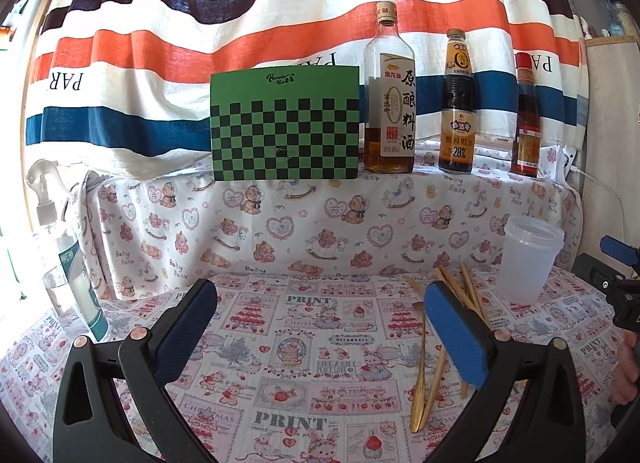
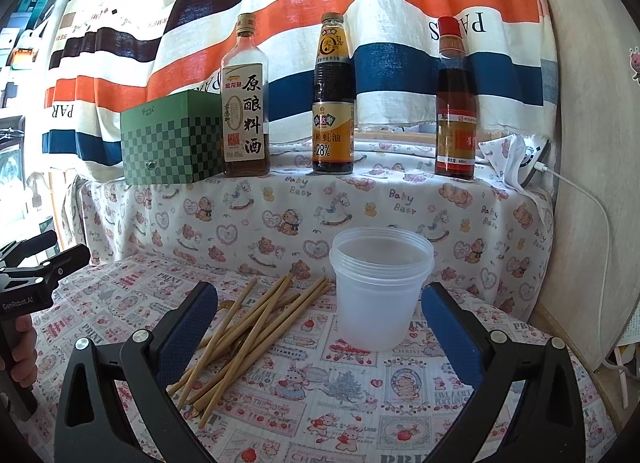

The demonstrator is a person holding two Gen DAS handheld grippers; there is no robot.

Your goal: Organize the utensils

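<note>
Several bamboo chopsticks (image 2: 256, 327) lie in a loose heap on the printed tablecloth, left of a translucent plastic cup (image 2: 378, 287) that stands upright and empty. In the left wrist view the chopsticks (image 1: 464, 291) and golden utensils (image 1: 424, 375) lie around and behind the right finger, with the cup (image 1: 528, 263) beyond them. My left gripper (image 1: 320, 303) is open over bare cloth, holding nothing. My right gripper (image 2: 320, 307) is open too, with the cup and part of the heap between and beyond its fingers. Each gripper shows at the other view's edge.
Three sauce bottles (image 2: 246, 103) (image 2: 334, 103) (image 2: 456, 111) and a green checkered box (image 2: 172, 143) stand on a raised cloth-covered ledge behind. A spray bottle (image 1: 68, 259) stands at the left. A white cable (image 2: 592, 203) hangs at the right. A hand (image 2: 22, 351) holds the left gripper's handle.
</note>
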